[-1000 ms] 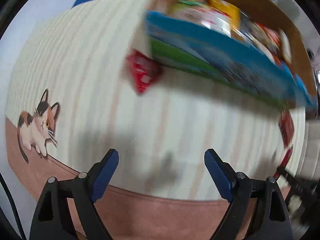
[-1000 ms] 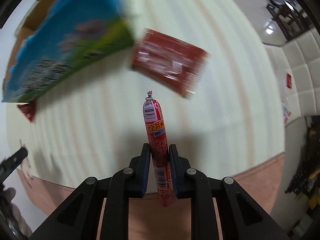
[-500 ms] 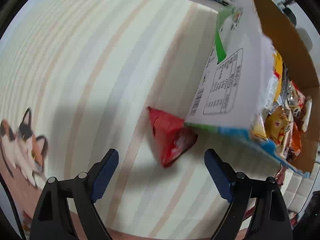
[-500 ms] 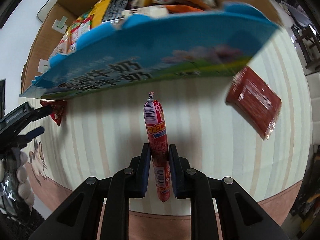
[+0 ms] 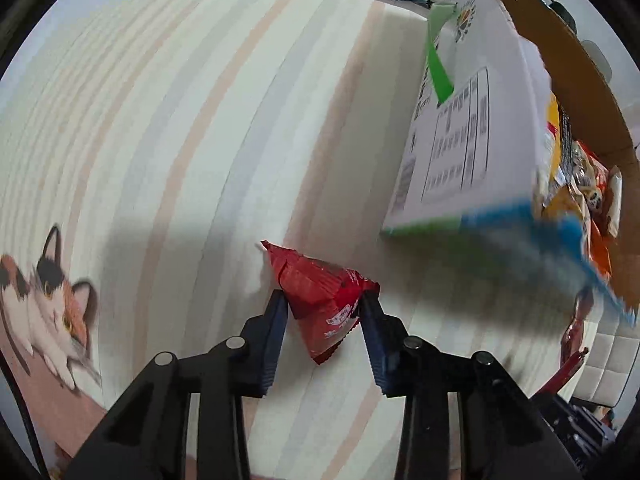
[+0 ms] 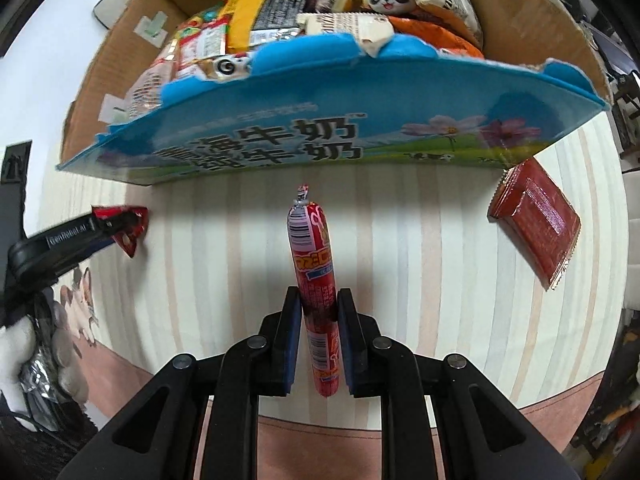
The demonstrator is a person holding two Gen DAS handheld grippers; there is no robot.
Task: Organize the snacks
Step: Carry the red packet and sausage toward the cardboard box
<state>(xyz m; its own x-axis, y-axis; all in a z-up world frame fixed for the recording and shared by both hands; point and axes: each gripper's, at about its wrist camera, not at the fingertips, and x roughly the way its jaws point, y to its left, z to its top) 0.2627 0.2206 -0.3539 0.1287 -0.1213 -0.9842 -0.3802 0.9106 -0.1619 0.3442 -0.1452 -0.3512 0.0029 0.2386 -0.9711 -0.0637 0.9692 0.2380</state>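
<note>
- Left tool (image 5: 322, 312): your jaws have just closed on the red packet (image 5: 320, 300) lying on the table (image 5: 180, 140) beside the box (image 6: 320, 132); light, crinkly, slippery film.
- Right tool (image 6: 319, 312): you clamp the sausage stick (image 6: 314, 276) mid-length; soft, so grip gently.

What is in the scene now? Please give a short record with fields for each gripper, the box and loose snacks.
left gripper: just closed on the red triangular snack packet, which lies on the striped mat
right gripper: shut on a red sausage stick
box: cardboard box full of snacks, blue printed front
loose snacks: flat red packet on the mat
</note>
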